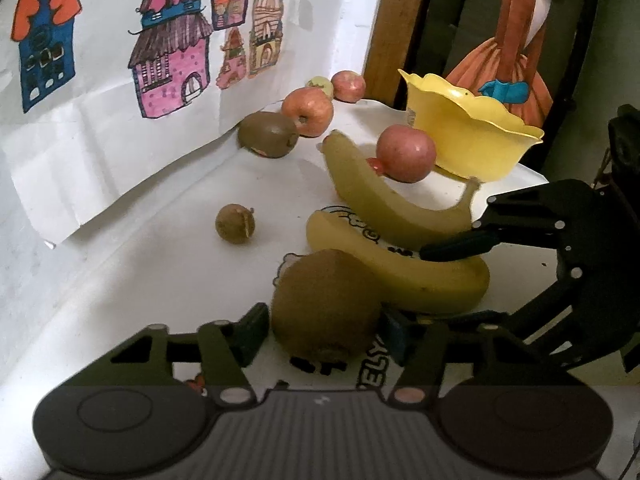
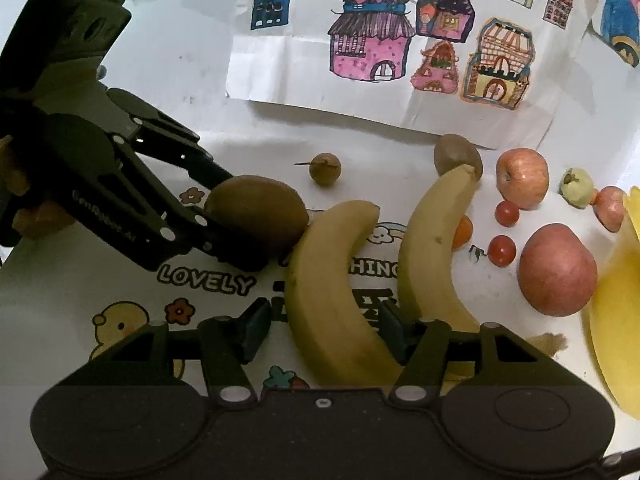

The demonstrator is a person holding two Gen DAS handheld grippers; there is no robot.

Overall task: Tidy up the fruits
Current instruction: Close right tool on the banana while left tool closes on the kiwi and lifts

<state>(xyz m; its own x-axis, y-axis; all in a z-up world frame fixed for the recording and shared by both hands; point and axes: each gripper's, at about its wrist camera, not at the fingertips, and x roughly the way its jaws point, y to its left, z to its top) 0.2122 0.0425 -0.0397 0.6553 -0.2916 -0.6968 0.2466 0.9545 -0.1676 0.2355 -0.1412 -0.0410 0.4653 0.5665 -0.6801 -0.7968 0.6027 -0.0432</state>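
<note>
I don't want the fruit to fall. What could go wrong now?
The fuzzy brown kiwi sits between the left gripper fingers, touching the near yellow banana; lifting it might nudge that banana. The right gripper straddles this banana, whose curved smooth skin could slip. The yellow scalloped plastic bowl looks tilted and might tip.

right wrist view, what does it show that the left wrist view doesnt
Only the right wrist view: two cherry tomatoes, a small orange fruit, a duck print.
Only the left wrist view: the yellow bowl whole, a dress painting.
Both: two bananas, the left claw around a kiwi, apples, house drawings.
</note>
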